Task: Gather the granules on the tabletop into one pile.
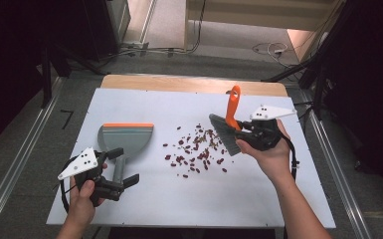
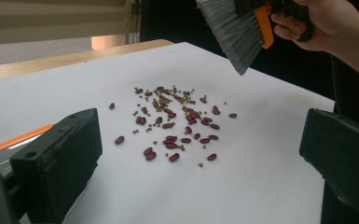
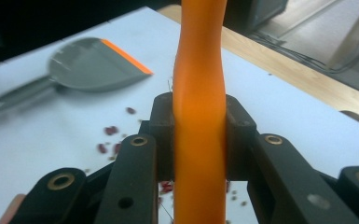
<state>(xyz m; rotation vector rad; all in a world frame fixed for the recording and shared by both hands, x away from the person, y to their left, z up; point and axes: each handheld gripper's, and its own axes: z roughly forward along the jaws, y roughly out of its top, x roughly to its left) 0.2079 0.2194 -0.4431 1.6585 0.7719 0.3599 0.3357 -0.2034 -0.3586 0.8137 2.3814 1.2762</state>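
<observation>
- High view shows the right gripper (image 1: 244,133) clamped on the orange handle of a brush (image 1: 230,124), whose grey bristles hang just off the right edge of the scattered beans (image 1: 196,149); held this way, the bristles can probably drag the beans leftward.
- Right gripper view confirms the grip: both jaws press the orange handle (image 3: 199,116) from either side, with the handle running straight up between them.
- The dustpan (image 1: 124,139) lies flat on the white table (image 1: 278,199), well left of the beans, its orange-trimmed lip at the far edge and its handle pointing back toward the person.
- The left gripper (image 1: 122,183) sits at the near end of that handle with its jaws spread wide and nothing between the pads, apparently lining up to take the handle; the pan is not yet held.
- Left gripper view looks between the two open jaws across the table to the dark red beans (image 2: 177,123), mixed with smaller greenish ones, and the bristles (image 2: 235,32) hang above their far side.
- Bare tabletop lies between beans and dustpan, so nothing blocks a sweep, but the pan probably has to come closer and turn its lip to the pile.
- Cables and dark stands lie on the floor beyond the table, well out of the way.
</observation>
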